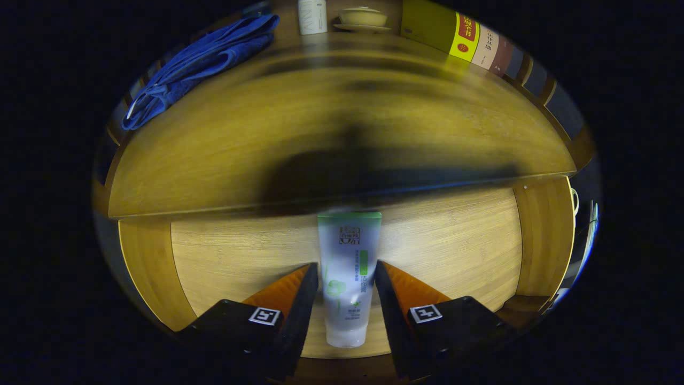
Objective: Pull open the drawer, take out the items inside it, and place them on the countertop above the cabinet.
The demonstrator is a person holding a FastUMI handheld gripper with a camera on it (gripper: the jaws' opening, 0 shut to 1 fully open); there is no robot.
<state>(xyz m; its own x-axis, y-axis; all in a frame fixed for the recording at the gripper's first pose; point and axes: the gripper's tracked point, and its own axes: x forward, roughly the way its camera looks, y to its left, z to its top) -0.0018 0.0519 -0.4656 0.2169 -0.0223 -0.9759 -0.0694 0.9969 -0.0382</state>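
A white squeeze tube (347, 278) with a green cap stands lengthwise between my two fingers, its cap end pointing toward the countertop edge. My gripper (346, 272) is shut on the tube, both fingers pressing its sides. Below it lies the open drawer (454, 251), its pale wooden floor bare around the tube, with side walls to the left and right. Beyond the fingers spreads the wooden countertop (331, 123), darkened in the middle by a shadow.
A blue towel (203, 59) lies on the countertop's far left. At the back stand a white bottle (312, 16), a lidded bowl on a saucer (363, 18) and a row of books (459, 37) on the right.
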